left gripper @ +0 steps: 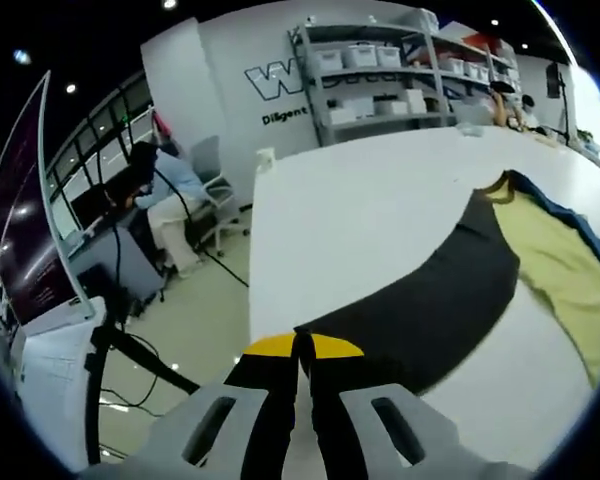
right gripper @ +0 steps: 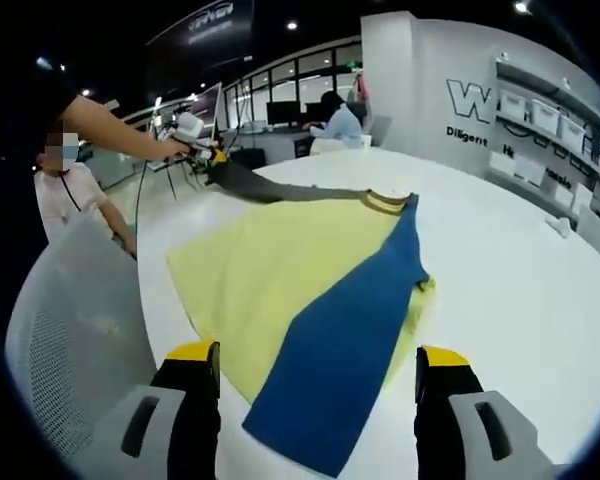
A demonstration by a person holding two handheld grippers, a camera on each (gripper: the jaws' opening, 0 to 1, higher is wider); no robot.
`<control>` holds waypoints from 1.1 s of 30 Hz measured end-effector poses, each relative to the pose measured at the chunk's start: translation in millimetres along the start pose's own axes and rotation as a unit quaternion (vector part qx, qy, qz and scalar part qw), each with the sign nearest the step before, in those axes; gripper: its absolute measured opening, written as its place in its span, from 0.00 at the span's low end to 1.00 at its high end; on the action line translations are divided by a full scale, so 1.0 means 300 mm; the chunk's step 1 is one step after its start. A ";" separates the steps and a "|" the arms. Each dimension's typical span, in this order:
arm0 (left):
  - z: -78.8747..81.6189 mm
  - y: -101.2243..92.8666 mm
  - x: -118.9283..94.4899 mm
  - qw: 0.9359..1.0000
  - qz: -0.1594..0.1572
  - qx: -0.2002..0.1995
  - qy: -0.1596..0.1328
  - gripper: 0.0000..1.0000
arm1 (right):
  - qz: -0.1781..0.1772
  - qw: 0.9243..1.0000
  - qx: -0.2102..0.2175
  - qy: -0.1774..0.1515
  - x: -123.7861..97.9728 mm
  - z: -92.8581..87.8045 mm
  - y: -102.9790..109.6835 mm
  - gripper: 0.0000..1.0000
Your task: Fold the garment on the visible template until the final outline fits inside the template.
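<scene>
Garment (right gripper: 310, 290): a colour-block top in yellow, blue and dark grey, lying mostly flat on the white table (right gripper: 500, 290), near the table's left edge as the right gripper view shows it. The grey sleeve (left gripper: 430, 290) is drawn out toward that edge. No template outline can be made out under it.

Handling, as a judgement: thin, light, limp cloth; it will drape and slide on the smooth top, so take it by hems and corners rather than mid-panel.

Left gripper (left gripper: 302, 350): jaws pressed together, pinching the tip of the grey sleeve. Right gripper (right gripper: 318, 365): jaws spread wide, holding nothing, hovering over the blue lower hem.

Surroundings: a grey mesh chair (right gripper: 70, 320) close to the table edge; a person (left gripper: 165, 185) seated at a desk; storage shelves (left gripper: 400, 70) by the wall. None lies on the cloth.
</scene>
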State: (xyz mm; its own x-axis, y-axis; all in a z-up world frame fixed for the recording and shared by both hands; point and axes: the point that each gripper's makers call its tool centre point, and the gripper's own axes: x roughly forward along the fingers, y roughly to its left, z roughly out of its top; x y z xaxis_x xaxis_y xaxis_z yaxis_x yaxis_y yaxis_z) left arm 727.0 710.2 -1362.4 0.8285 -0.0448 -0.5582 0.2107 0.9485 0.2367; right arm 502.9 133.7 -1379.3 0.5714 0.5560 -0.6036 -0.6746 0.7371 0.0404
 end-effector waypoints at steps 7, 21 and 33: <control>-0.050 0.007 0.033 1.000 0.009 0.008 0.009 0.03 | -0.001 1.000 0.003 0.010 0.001 -0.015 0.012 0.77; -0.103 -0.002 0.061 0.999 0.018 0.039 0.026 0.04 | -0.006 1.000 0.007 0.020 -0.002 -0.030 0.012 0.77; -0.081 0.013 0.048 0.998 0.025 0.053 0.016 0.19 | 0.001 1.000 0.004 0.022 0.001 -0.042 0.028 0.77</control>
State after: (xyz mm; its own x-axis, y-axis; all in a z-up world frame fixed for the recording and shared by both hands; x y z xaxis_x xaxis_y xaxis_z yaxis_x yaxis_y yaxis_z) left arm 727.1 720.8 -1388.7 0.8225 0.0129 -0.5686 0.2254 0.9105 0.3466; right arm 491.5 135.2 -1389.3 0.5482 0.5406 -0.6382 -0.6723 0.7387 0.0483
